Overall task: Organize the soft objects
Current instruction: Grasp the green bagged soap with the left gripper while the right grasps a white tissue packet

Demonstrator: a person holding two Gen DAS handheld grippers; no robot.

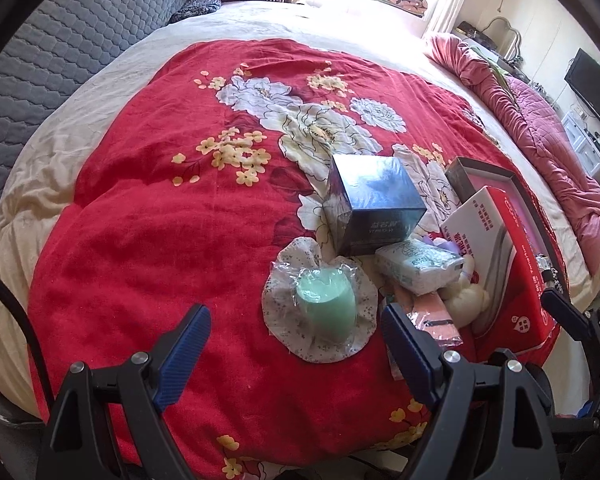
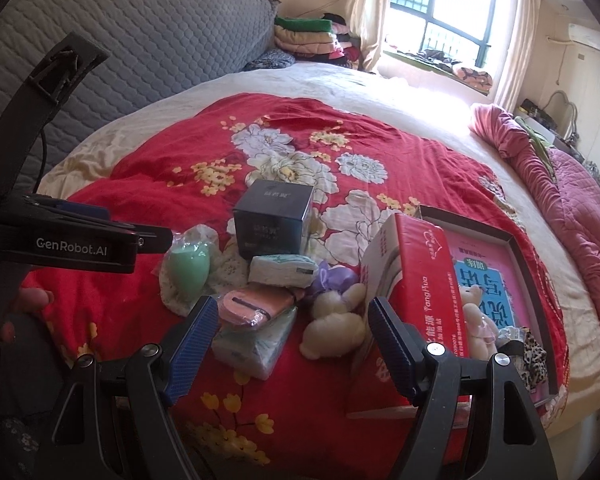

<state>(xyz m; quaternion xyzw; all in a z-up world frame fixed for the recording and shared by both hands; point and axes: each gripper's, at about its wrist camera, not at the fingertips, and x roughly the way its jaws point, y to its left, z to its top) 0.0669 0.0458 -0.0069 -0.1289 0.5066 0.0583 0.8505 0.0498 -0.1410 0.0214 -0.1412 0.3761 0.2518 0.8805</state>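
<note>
Red floral quilt (image 1: pixel 148 240) is spreading under both tools; the open tray (image 2: pixel 512 240) is sitting right of the right gripper (image 2: pixel 292 344), already holding a small bear (image 2: pixel 476 320). Most soft things are waiting outside it. Right gripper is gaping wide, empty, white plush (image 2: pixel 332 328) lying between its fingers. Left gripper (image 1: pixel 296 356) is hanging wide, empty, green sponge (image 1: pixel 326 306) just ahead.

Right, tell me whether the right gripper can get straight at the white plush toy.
Probably yes. The right gripper is open and empty, and the white plush toy lies uncovered between its fingers' line, beside the red box.
</note>
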